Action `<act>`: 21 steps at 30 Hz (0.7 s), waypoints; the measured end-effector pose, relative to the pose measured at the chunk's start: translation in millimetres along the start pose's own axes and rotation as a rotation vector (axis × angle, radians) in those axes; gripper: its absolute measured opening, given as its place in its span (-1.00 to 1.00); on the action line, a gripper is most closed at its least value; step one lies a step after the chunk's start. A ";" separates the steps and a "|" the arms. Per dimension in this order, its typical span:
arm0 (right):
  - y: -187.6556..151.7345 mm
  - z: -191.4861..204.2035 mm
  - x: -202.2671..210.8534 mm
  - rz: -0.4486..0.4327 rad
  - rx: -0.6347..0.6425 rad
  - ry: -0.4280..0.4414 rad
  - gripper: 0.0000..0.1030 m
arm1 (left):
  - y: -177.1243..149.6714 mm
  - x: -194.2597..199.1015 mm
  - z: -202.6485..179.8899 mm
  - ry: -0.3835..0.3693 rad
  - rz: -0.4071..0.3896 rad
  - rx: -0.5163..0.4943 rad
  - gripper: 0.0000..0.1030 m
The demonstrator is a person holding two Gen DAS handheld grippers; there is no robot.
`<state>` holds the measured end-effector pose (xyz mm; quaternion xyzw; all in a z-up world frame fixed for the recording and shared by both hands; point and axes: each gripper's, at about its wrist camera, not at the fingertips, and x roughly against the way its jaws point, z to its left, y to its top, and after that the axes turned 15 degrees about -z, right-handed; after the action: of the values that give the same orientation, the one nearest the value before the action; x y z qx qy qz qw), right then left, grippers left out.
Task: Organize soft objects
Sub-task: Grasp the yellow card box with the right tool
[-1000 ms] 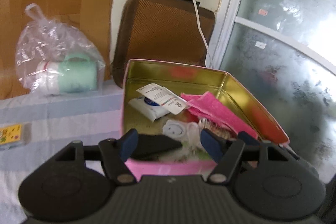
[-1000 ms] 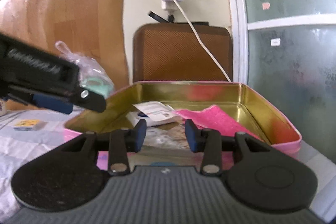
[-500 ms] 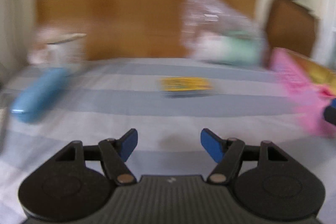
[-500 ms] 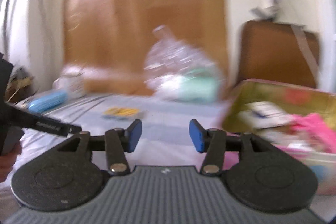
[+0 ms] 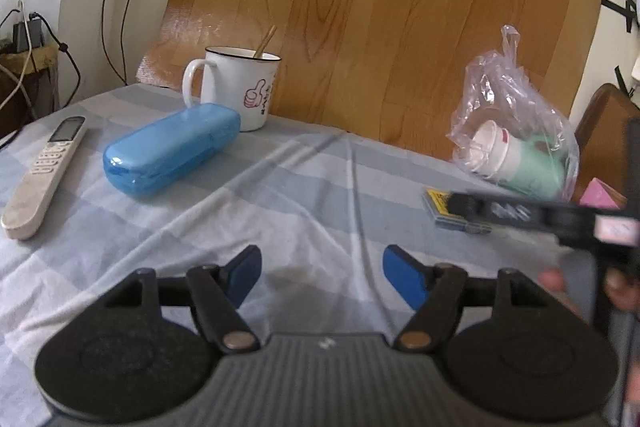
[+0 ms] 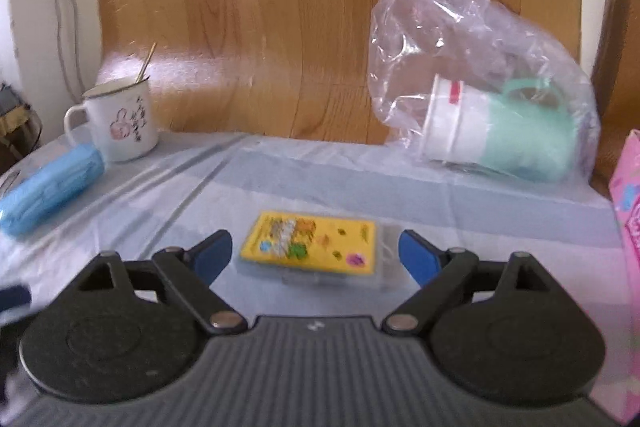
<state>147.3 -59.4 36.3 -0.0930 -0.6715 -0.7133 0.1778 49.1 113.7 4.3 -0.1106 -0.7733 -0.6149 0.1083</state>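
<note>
Checked tablecloth (image 5: 280, 187) under case (image 5: 170, 149), mug (image 5: 236, 91), remote (image 5: 44, 167)

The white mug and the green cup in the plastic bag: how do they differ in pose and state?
The white mug stands upright; the green cup lies on its side. The white mug sits uncovered on the striped cloth, while the green cup is inside the clear plastic bag with a white cup nested in its mouth. The white mug holds a thin stick; no stick shows in the green cup. Both have a handle and rest near the wooden board.
</note>
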 end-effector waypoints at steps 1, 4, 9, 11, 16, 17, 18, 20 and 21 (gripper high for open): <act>0.6 3.5 -3.1 0.003 0.009 0.004 0.80 | -1.0 -1.5 0.1 -0.004 -0.004 0.003 0.34; -2.4 15.3 -19.1 0.071 0.071 -0.025 0.80 | -1.8 2.9 -0.6 -0.014 -0.021 0.005 0.34; -4.7 12.1 -25.2 0.129 0.045 -0.055 0.88 | -2.0 4.2 0.0 -0.023 -0.024 0.014 0.34; -6.0 10.4 -20.6 0.125 0.044 -0.045 0.84 | -1.8 4.2 0.3 -0.025 -0.024 0.015 0.34; -13.6 8.2 6.9 0.116 0.081 0.026 0.83 | -1.5 4.7 0.1 -0.029 -0.023 0.014 0.34; -15.8 8.2 14.8 0.117 0.088 0.047 0.83 | -1.4 4.2 0.1 -0.032 -0.019 0.014 0.34; -18.0 7.9 23.1 0.115 0.099 0.066 0.83 | -1.4 3.5 0.2 -0.035 -0.015 0.013 0.34; -24.0 5.1 45.0 0.117 0.111 0.118 0.83 | -1.6 2.0 -0.4 -0.046 -0.003 0.010 0.34; -27.4 3.3 55.7 0.115 0.122 0.139 0.83 | -1.9 1.0 -1.0 -0.054 0.007 0.006 0.34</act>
<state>85.4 -62.4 32.0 -0.0707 -0.6930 -0.6646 0.2702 47.6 112.3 3.0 -0.1297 -0.7775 -0.6088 0.0898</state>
